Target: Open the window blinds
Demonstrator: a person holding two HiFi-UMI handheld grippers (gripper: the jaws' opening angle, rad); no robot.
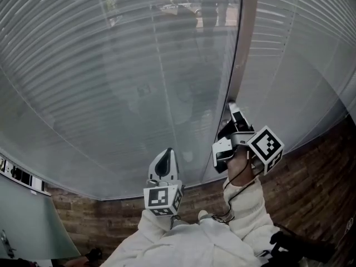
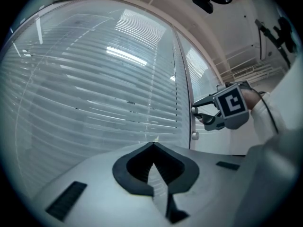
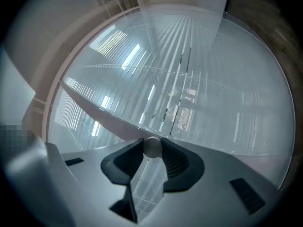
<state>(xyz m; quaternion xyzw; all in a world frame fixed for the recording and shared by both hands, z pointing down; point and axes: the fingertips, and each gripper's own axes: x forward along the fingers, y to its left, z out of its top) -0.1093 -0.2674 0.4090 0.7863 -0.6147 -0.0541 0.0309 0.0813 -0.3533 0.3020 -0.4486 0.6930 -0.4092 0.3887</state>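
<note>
Findings at the window. The window blinds (image 1: 111,82) hang lowered over the whole pane in view, their slats running level across it. Faint shapes from outdoors show through near the top in the head view. A second panel of slats hangs to the right, beyond an upright frame post (image 1: 246,49).

Right gripper (image 1: 235,112): we find it raised against the post, at the seam between the two panels. Its own view shows the jaws clenched on a small pale knob (image 3: 152,147), seated right at the jaw tips (we take it for the end of the blinds' control wand, though the rod itself is too thin for us to trace). The left gripper view agrees: the jaws stand one above the other at the post's edge, with a round piece between them.

Left gripper (image 1: 165,160): we find it lower and to the left of the right one, pointing at the blinds without touching the slats. Its jaws are pressed together tip to tip, with nothing between them.

Both grippers are carried by arms in white sleeves (image 1: 245,210). Below the window runs a dark brick wall (image 1: 311,171).
</note>
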